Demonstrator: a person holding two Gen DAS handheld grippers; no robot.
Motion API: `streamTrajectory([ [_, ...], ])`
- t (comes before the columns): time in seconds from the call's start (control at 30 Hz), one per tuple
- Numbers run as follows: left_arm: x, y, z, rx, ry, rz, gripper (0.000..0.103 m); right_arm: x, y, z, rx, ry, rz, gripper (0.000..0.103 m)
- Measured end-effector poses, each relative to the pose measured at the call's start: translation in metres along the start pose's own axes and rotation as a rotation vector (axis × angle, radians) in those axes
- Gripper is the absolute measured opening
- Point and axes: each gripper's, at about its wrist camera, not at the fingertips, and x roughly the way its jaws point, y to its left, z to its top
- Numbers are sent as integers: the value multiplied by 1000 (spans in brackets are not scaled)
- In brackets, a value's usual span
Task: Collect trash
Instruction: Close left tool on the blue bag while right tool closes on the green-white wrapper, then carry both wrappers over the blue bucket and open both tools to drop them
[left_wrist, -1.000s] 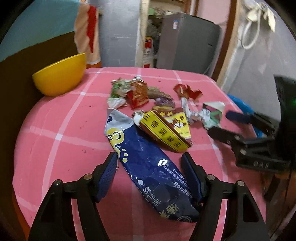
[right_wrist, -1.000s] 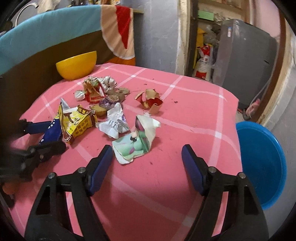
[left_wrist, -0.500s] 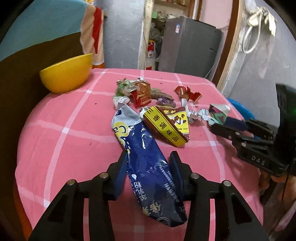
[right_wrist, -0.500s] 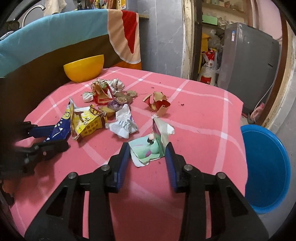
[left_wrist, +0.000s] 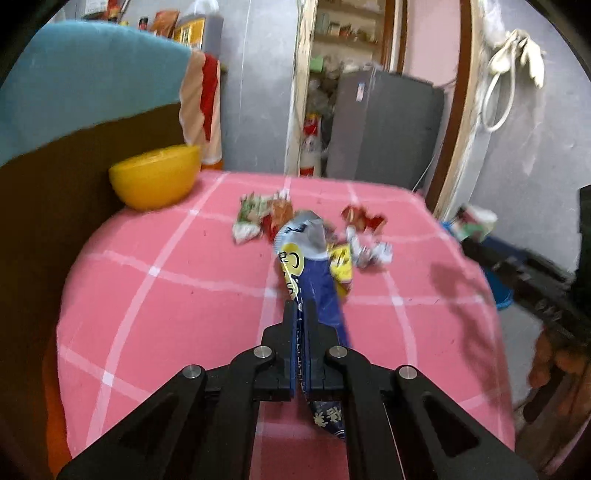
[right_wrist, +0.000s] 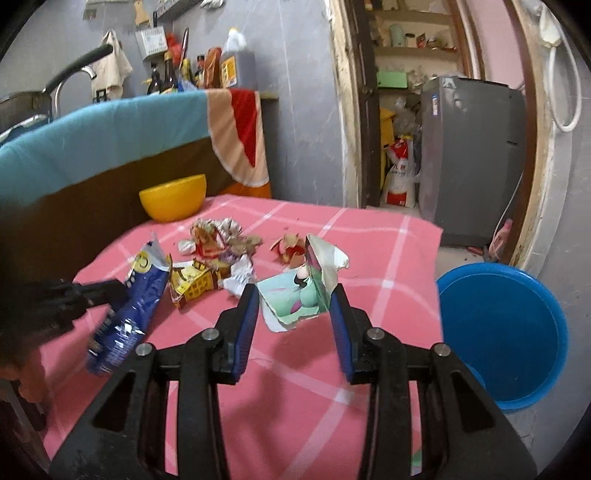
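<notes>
My left gripper (left_wrist: 300, 308) is shut on a long blue snack bag (left_wrist: 314, 273), whose crumpled top sticks up in front and whose tail hangs below the jaws. In the right wrist view this blue bag (right_wrist: 136, 295) hangs off the pink tablecloth (right_wrist: 369, 243) from the left gripper (right_wrist: 109, 291). My right gripper (right_wrist: 294, 291) is shut on a green and white wrapper (right_wrist: 295, 301), pads pressed on both sides, held just above the cloth. A yellow wrapper (right_wrist: 192, 284), a white crumpled one (right_wrist: 240, 277) and a red scrap (right_wrist: 288, 247) lie on the table.
A yellow bowl (right_wrist: 173, 197) stands at the table's far left corner beside a draped chair back. A heap of crumpled wrappers (right_wrist: 218, 236) lies mid-table. A blue basin (right_wrist: 506, 332) sits on the floor to the right. A grey appliance (right_wrist: 469, 155) stands behind.
Both grippers closed from wide open: the left onto the blue bag, the right onto the green and white wrapper. Both then rose and lifted their pieces off the cloth.
</notes>
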Motion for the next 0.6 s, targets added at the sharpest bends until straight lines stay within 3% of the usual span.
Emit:
streamTrajectory([
  [0.13, -1, 6, -4, -48, -12, -38, 1, -7, -6, -2, 8, -8, -4, 55],
  [0.3, -18, -7, -2, -29, -78, -70, 0, -16, -12, -1, 23, -42, -8, 55],
  [0.6, -38, -65, 41, 61, -299, -166, 0, -54, -27, 10, 24, -205, -82, 55],
])
